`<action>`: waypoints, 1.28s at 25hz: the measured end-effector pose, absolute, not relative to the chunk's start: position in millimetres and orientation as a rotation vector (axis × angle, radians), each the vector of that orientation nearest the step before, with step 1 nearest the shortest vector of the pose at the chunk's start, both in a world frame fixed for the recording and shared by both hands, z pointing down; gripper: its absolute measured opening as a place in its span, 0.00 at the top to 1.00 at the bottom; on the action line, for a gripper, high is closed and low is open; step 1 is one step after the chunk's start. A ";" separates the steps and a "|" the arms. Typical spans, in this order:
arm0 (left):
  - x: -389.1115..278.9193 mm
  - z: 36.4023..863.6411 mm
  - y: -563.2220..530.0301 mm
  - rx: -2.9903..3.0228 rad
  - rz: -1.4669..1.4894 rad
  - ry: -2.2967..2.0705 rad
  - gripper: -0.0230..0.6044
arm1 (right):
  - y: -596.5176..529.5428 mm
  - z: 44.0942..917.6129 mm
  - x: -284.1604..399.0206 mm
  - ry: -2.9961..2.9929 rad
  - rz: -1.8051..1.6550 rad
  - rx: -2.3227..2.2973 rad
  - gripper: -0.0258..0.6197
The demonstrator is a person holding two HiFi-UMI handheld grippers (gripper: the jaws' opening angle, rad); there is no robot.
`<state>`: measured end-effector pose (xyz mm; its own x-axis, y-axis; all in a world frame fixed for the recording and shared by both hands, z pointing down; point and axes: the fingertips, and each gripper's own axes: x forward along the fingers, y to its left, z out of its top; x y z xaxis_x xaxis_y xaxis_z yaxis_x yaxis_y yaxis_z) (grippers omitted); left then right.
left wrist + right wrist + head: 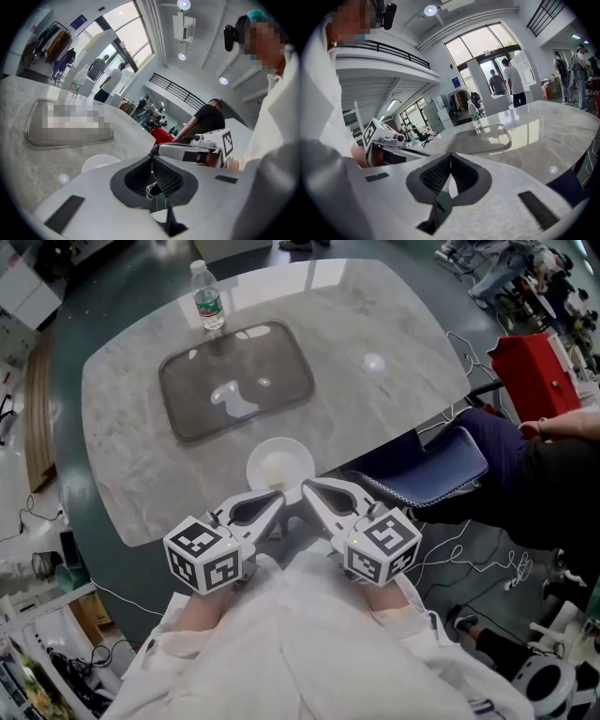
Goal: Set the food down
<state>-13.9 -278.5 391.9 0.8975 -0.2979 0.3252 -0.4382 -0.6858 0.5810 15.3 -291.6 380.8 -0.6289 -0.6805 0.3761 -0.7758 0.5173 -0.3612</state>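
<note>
Both your tongs are fully closed, nothing held. Left tongs (279, 497) and right tongs (309, 486) have tips close together at the table's (394, 334) 6 o'clock edge. White bowl (258, 457) with pale food (277, 469) sits there, on the table. Tray (187, 381) is at its 12, bottle (207, 296) at the tray's 11.

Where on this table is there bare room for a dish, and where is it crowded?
Bare marble: left of the grey tray, and the wide right side past it, holding only a small white dot. Crowded: the near edge, where the white bowl sits by the left gripper and right gripper.
</note>
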 end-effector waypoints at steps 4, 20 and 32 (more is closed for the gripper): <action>-16.2 394.7 -282.1 2.354 0.281 -0.566 0.92 | -292.4 380.6 18.4 -2.569 0.749 1.242 0.96; -36.8 427.9 -298.2 2.209 0.362 -0.745 0.92 | -301.1 416.2 20.5 -2.516 0.851 1.121 0.96; -50.7 470.2 -309.8 2.098 0.412 -0.800 0.92 | -309.1 456.1 29.0 -2.435 0.927 1.133 0.96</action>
<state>-50.7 -309.8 470.2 0.7431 -0.3959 0.5395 -0.6692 -0.4501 0.5913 29.0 -309.1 456.1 -0.6445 -0.5716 0.5079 -0.7646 0.4811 -0.4288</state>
